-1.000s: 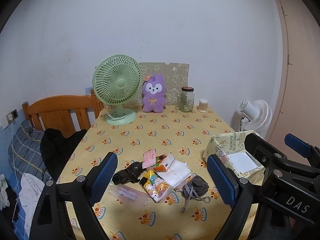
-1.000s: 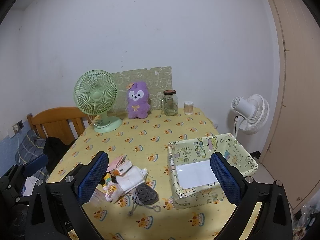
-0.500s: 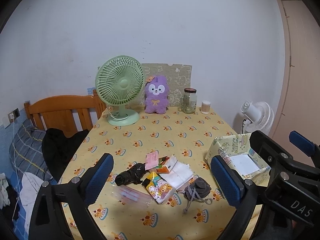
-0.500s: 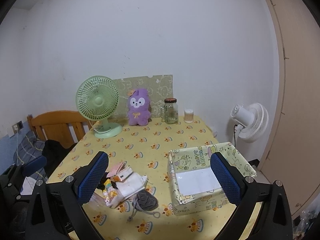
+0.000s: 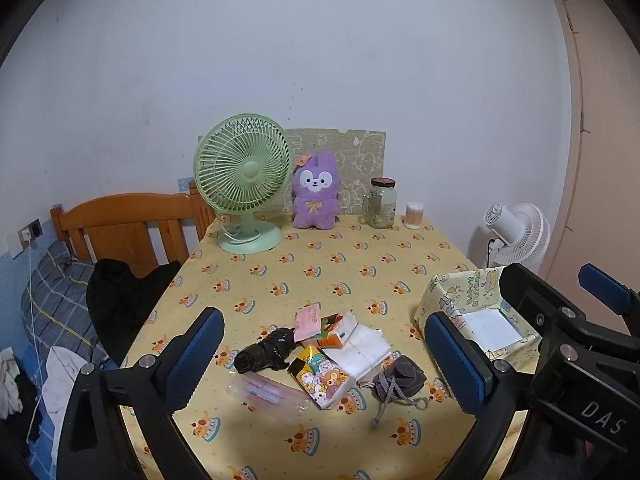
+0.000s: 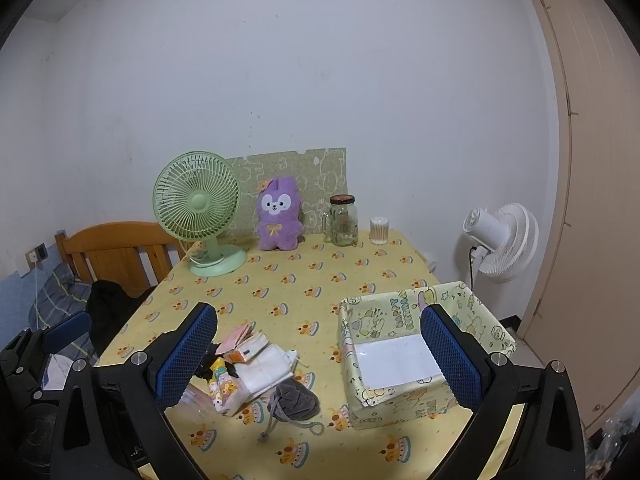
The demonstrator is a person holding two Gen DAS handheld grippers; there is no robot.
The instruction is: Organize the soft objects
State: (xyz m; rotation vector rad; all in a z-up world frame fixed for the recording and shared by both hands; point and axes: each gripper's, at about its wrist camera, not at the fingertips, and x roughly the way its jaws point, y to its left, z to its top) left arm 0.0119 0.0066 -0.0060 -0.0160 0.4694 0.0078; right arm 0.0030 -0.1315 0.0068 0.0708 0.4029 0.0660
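Both my left claw [image 5: 324, 360] and right claw [image 6: 320, 360] hang released, the left's jaws opening, nothing between. Grey drawstring pouch [image 6: 296, 398], lower centre on the counter [image 6: 340, 272], looks light, limp; I'd pinch its bunched body.

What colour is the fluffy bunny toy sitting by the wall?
The plush bunny toy is purple with a white face, clearest in the left wrist view.

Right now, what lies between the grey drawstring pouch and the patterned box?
Only bare yellow tablecloth. In the right wrist view, the grey pouch and the box sit apart with nothing between them.
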